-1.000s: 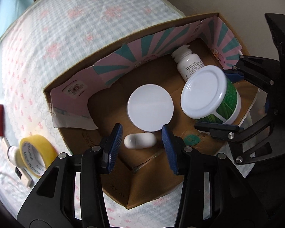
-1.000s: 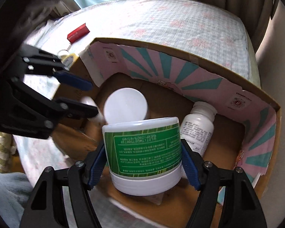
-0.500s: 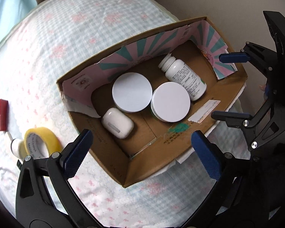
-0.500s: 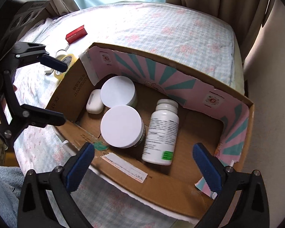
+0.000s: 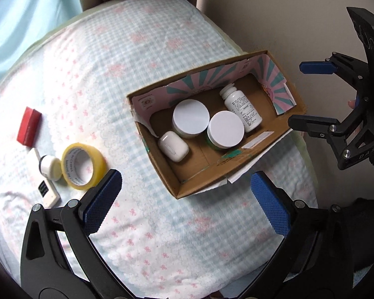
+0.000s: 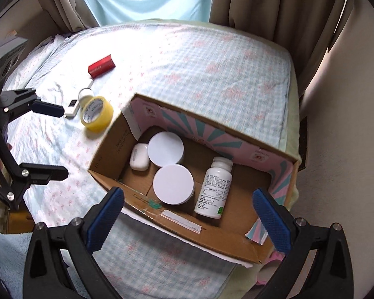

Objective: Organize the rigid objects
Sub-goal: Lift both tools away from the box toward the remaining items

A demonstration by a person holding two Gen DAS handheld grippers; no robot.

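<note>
Bed (image 5: 162, 49) with a box and loose items

On the checked cover lie a cardboard box (image 5: 162, 172), yellow tape (image 5: 84, 167), a small white jar (image 5: 48, 165) on a white strip (image 5: 47, 190), and a red box (image 5: 28, 129).

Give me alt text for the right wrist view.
An open cardboard box on a checked bedspread holds two white-lidded jars, a lying pill bottle and a white earbud case. Yellow tape and a red box lie outside.
</note>
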